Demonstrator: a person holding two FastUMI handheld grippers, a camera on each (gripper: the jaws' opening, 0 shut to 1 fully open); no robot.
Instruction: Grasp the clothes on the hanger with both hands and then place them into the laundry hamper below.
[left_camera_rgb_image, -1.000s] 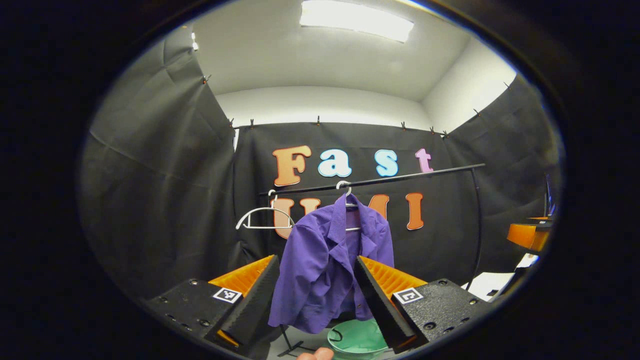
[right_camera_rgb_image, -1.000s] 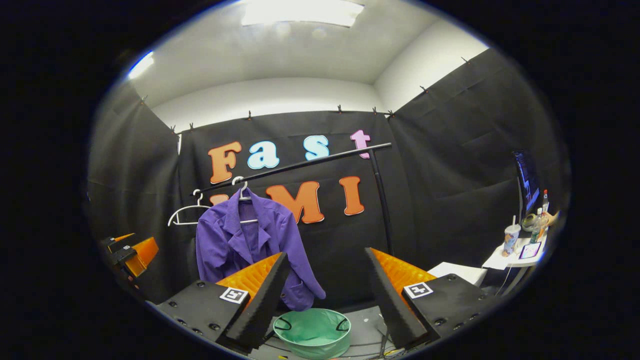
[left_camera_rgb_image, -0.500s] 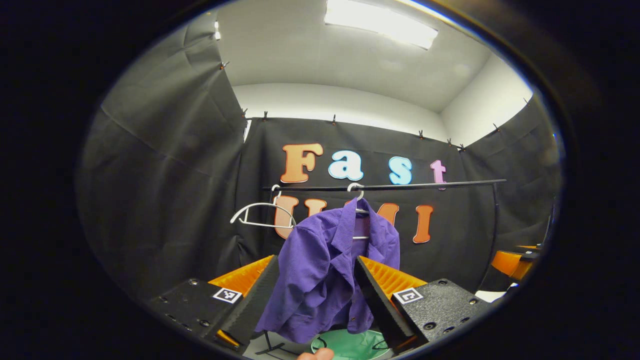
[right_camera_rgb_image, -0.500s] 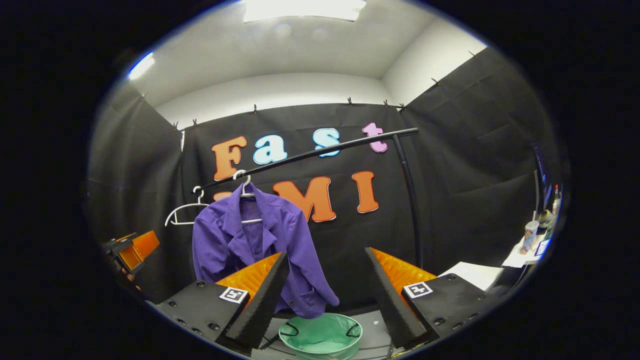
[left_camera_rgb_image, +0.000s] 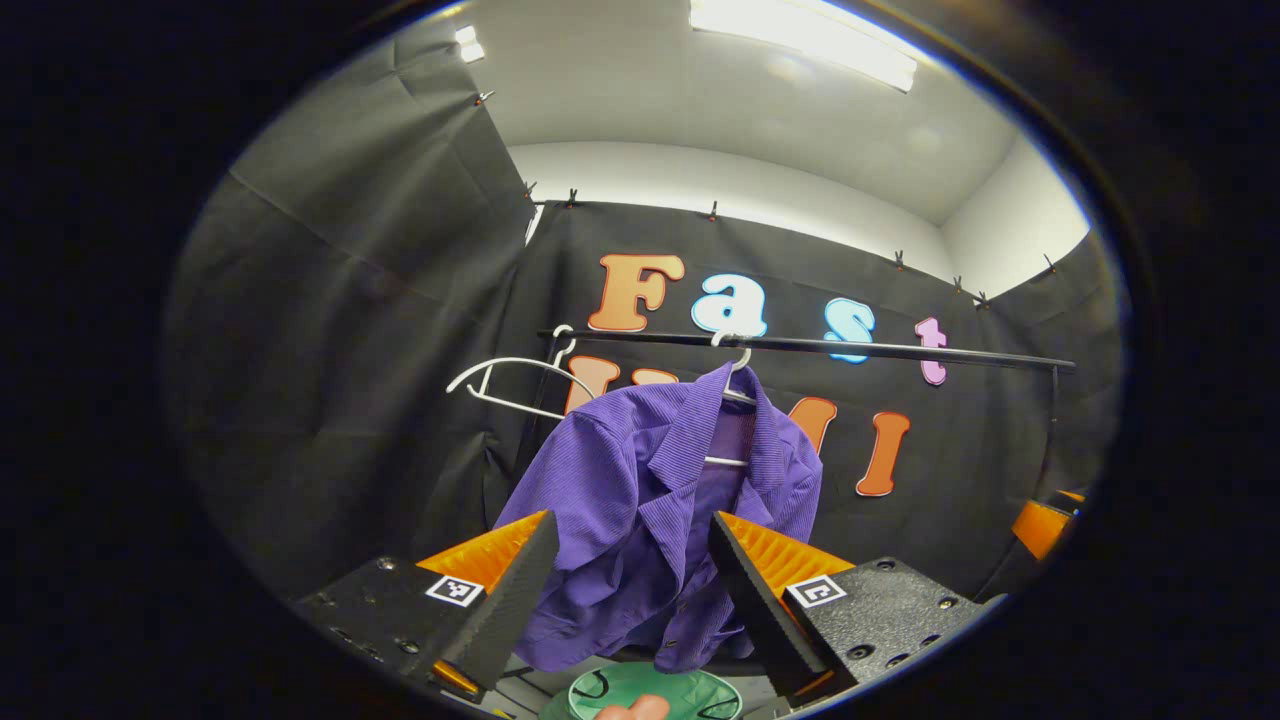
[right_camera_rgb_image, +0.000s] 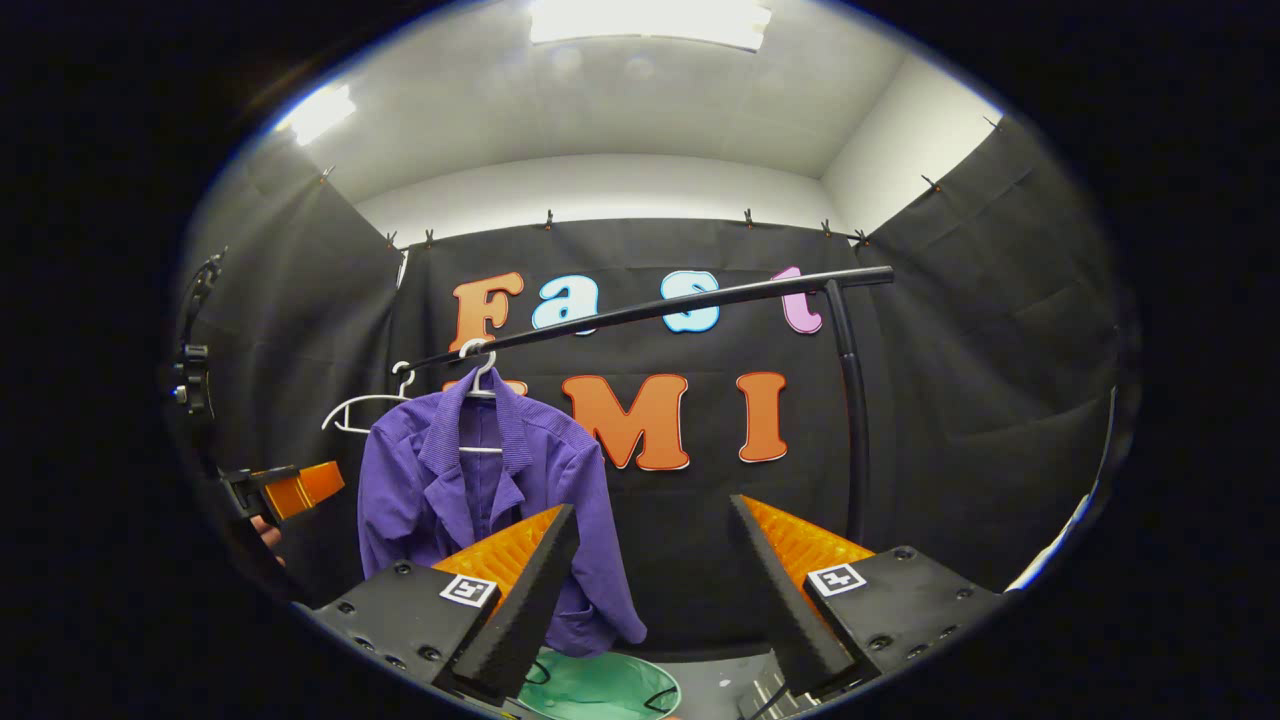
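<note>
1. Purple jacket (left_camera_rgb_image: 650, 520) hangs on a white hanger (left_camera_rgb_image: 735, 375) from the black rail (left_camera_rgb_image: 900, 350) in the left gripper view, its collar open and its left shoulder flared toward the camera.
2. Left gripper (left_camera_rgb_image: 632, 580) has its fingers (left_camera_rgb_image: 505, 600) spread wide apart and released, holding nothing; the jacket's lower half shows between them, farther off.
3. Below the jacket's hem sits the green laundry hamper (left_camera_rgb_image: 690, 690), a round soft bin with black handle loops; what shows of its inside looks bare.
4. An empty white hanger (left_camera_rgb_image: 510, 380) hangs tilted on the rail's left end, beside the jacket.
5. At the far right edge of this view, part of the right gripper (left_camera_rgb_image: 1040, 525) shows.
6. In the right gripper view, the right gripper (right_camera_rgb_image: 655, 580) likewise has its fingers (right_camera_rgb_image: 525, 600) parted and released, gripping nothing.
7. That view shows the jacket (right_camera_rgb_image: 480, 500) to the left, partly behind the left finger, with the rail (right_camera_rgb_image: 700, 300) and its upright post (right_camera_rgb_image: 850, 420) to the right.
8. The hamper (right_camera_rgb_image: 600, 690) lies below the jacket's hem, its visible interior bare.
9. Left gripper (right_camera_rgb_image: 290, 490) appears at the left edge, near the jacket's sleeve but apart from it, with part of a hand (right_camera_rgb_image: 265, 535) beneath it.
</note>
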